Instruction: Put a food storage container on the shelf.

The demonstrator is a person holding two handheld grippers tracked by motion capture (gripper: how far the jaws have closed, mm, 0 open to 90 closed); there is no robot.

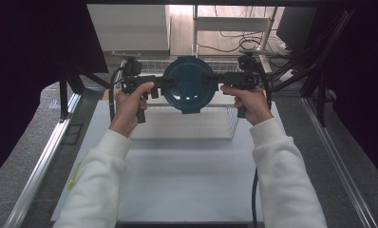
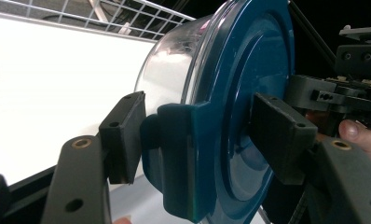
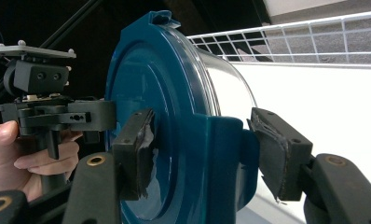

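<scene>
The lid [image 1: 189, 84] is glossy dark-blue plastic, smooth enough to carry soft reflections. The tub [image 2: 167, 77] under it is clear plastic with a bright sheen. The fingers [image 3: 279, 158] of the right gripper [image 1: 214, 77] are matt black, and their rubbery pads look frayed and torn at the edges. The left gripper [image 1: 164, 80] is matt black plastic with brass-coloured metal inserts. The basket [image 1: 187, 124] is thin white-coated wire. The bench [image 1: 187, 180] is matt and pale. The sleeves [image 1: 284, 175] are soft white cloth.

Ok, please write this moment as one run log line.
container lifted above wire basket | left gripper shut on lid clip | right gripper shut on lid clip
</scene>
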